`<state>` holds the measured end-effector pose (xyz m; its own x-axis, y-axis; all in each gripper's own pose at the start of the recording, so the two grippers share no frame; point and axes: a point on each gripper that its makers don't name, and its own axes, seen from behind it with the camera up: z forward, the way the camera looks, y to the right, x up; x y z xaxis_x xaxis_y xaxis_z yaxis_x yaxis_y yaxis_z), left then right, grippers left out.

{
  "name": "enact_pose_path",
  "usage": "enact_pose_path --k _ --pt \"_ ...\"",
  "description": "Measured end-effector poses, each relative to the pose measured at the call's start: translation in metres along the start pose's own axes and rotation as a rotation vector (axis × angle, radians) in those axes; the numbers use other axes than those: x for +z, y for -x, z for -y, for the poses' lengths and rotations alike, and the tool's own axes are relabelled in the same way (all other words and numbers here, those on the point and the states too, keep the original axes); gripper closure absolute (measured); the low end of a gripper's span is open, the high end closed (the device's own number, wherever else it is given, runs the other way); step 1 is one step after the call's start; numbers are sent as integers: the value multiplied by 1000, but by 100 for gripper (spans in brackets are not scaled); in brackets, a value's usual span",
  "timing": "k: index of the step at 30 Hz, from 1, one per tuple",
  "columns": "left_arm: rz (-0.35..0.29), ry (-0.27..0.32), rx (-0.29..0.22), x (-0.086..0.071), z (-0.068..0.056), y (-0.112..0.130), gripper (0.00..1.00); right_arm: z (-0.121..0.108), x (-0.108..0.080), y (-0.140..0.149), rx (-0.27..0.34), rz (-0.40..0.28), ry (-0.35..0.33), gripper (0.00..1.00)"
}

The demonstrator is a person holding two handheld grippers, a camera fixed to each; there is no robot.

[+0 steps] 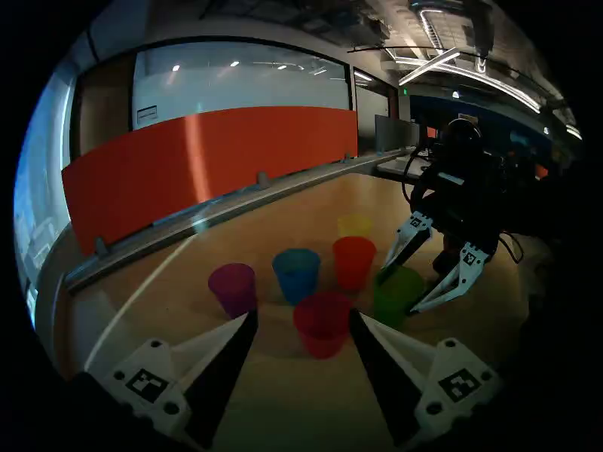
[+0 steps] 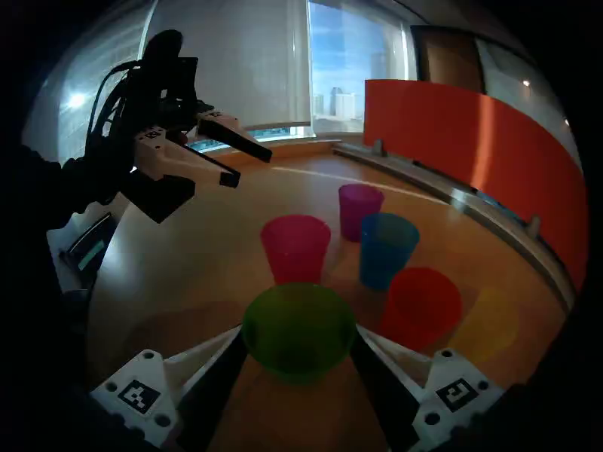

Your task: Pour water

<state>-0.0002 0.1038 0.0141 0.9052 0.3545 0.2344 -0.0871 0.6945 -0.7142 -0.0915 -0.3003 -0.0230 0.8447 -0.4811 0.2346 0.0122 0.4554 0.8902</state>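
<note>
In the left gripper view, our left gripper [image 1: 302, 314] sits open and empty at the bottom edge, with the pink cup [image 1: 322, 331] just beyond its tips. We count six cups on the tabletop [image 1: 249, 407]: the pink cup, purple cup [image 1: 232, 288], blue cup [image 1: 296, 275], red cup [image 1: 353, 262], yellow cup [image 1: 354, 224] and green cup [image 1: 403, 286]. At right, the right gripper [image 1: 397, 297] straddles the green cup.

In the right gripper view, the green cup [image 2: 299, 324] fills the wide gap between the right gripper's [image 2: 298, 333] two fingers. We cannot tell whether they press on it, or whether any cup holds water. The pink cup [image 2: 295, 247] and red cup [image 2: 420, 307] crowd close, so we judge a careless lift or tilt could topple them, and a loose hold could let the cup slip.
</note>
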Motion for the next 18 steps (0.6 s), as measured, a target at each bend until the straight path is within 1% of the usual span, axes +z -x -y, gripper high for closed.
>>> enact_pose_path --k 6,9,15,18 --pt "10 2 2 4 3 0 11 1 -8 -8 -11 -28 0 8" --pt "16 6 3 8 3 0 11 2 -16 -15 -14 -55 1 8" --pt "31 17 6 17 3 -1 11 2 -39 -27 -30 -103 20 8" --pt "39 24 7 23 3 -1 11 -2 -53 -34 -41 -131 42 8"
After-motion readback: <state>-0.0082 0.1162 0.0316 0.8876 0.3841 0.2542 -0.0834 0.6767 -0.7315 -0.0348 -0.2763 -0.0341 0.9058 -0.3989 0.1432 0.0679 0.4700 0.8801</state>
